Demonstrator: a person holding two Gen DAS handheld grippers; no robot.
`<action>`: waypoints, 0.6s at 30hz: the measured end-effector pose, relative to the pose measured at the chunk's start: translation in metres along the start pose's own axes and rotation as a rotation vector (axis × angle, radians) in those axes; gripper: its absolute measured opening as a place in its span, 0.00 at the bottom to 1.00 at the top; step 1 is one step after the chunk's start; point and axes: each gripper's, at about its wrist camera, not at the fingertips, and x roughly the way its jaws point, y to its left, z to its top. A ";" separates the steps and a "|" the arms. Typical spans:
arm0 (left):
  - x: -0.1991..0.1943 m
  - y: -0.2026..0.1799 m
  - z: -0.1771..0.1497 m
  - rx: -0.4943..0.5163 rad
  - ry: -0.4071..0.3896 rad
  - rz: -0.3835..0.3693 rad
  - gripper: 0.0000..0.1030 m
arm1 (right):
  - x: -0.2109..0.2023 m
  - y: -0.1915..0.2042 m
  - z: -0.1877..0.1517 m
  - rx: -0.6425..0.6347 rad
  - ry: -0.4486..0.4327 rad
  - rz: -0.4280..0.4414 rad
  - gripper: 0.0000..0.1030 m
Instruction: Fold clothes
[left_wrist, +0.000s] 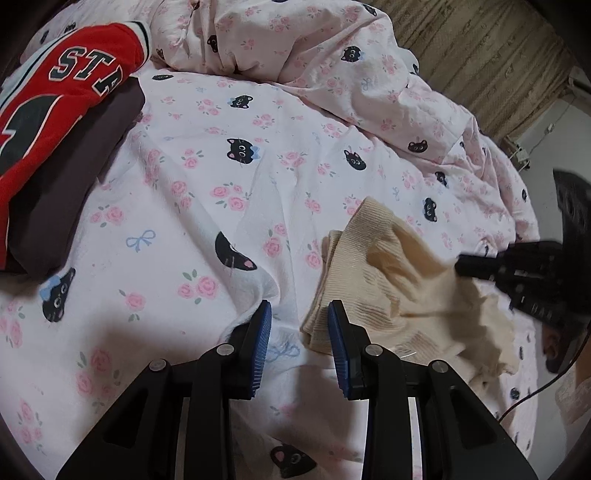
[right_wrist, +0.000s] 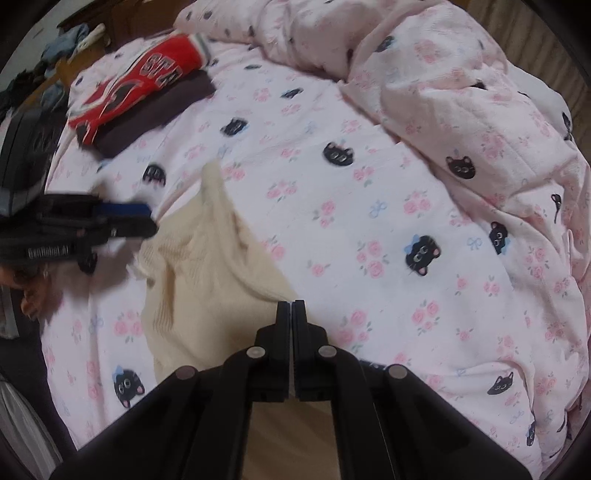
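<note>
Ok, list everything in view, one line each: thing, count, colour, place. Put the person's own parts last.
knit garment: one, cream, crumpled on the bedsheet between the two grippers.
jersey: one, red with dark lettering, folded on top of the dark garment at the far side of the bed.
dark garment: one, dark purple-brown, folded under the jersey.
bedsheet: one, pale pink with roses and black cat faces, covering the bed.
quilt: one, same print, bunched at the head of the bed.
clothes pile: several, blue and dark, beyond the bed; blurred.
left gripper: one, black with blue pads, jaws apart, nothing between them.
right gripper: one, black, jaws shut at the knit garment's edge.
</note>
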 end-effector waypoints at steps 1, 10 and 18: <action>0.002 0.000 0.000 0.012 0.006 0.008 0.27 | 0.001 -0.004 0.003 0.015 -0.002 -0.013 0.02; 0.003 0.005 0.001 0.015 0.000 -0.007 0.27 | -0.003 -0.022 -0.013 0.140 -0.042 -0.023 0.08; -0.009 0.000 0.000 0.034 -0.045 -0.039 0.27 | -0.080 0.006 -0.077 0.171 -0.197 0.070 0.22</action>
